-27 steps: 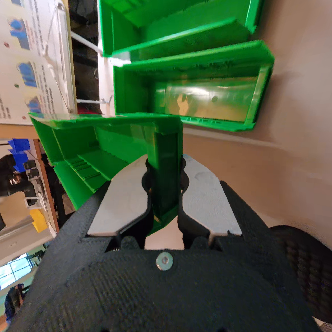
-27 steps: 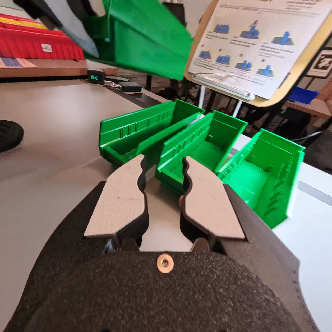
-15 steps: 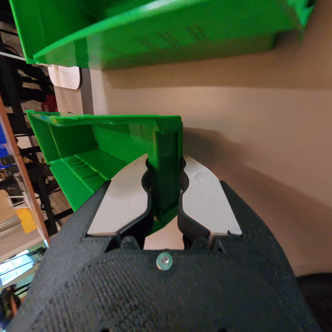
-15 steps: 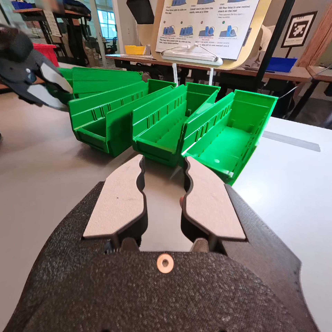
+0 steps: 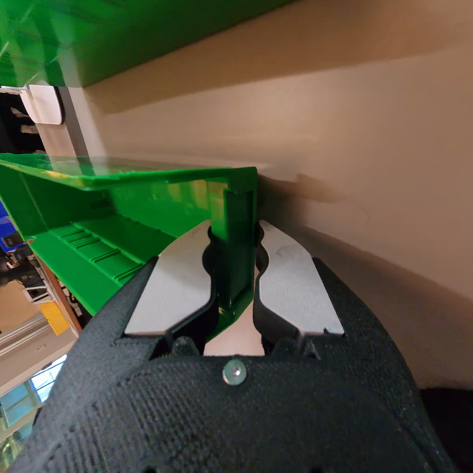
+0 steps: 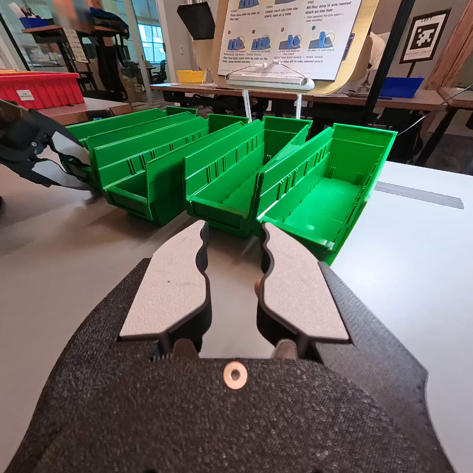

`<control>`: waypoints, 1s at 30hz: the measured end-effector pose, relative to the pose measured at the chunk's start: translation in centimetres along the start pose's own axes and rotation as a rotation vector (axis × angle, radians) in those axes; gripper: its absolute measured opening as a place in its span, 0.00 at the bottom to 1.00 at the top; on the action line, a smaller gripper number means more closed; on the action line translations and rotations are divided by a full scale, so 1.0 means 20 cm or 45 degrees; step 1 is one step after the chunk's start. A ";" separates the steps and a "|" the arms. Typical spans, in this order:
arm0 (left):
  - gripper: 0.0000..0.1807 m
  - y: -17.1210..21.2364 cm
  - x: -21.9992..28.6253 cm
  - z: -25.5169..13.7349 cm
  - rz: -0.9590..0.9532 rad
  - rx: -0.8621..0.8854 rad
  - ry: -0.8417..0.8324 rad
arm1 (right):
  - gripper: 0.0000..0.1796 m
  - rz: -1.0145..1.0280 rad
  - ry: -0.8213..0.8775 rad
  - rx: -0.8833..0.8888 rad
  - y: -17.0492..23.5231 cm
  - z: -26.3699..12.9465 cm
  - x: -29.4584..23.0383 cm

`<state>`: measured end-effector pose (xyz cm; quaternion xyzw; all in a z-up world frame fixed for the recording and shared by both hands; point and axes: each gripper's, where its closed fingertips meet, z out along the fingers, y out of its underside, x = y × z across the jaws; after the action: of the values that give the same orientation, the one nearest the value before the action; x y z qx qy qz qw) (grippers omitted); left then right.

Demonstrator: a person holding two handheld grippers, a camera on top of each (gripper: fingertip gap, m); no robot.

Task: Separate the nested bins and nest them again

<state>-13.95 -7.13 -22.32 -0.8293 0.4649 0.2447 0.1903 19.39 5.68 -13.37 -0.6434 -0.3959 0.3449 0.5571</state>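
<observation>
Bins point(image 6: 230, 179) line up in right wrist view behind the parted, empty right gripper point(image 6: 233, 230); left gripper point(image 5: 233, 225) clamps one bin's front wall point(image 5: 235, 256).

Grey table point(image 6: 76, 268), smooth and matte. Resting directly on it, a row of green bins point(image 6: 222, 184) side by side; rightmost bin point(image 6: 322, 199) beside a grey tape strip point(image 6: 419, 195), right of the row.
</observation>
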 end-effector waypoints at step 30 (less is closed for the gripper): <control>0.25 -0.85 0.09 -0.31 -0.016 0.516 -0.194 | 0.20 -0.013 0.005 0.012 0.01 0.01 -0.01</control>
<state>3.03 -3.23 -16.75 -0.7563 0.4835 0.2071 0.3891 19.07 5.62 -13.52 -0.6395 -0.3965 0.3426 0.5625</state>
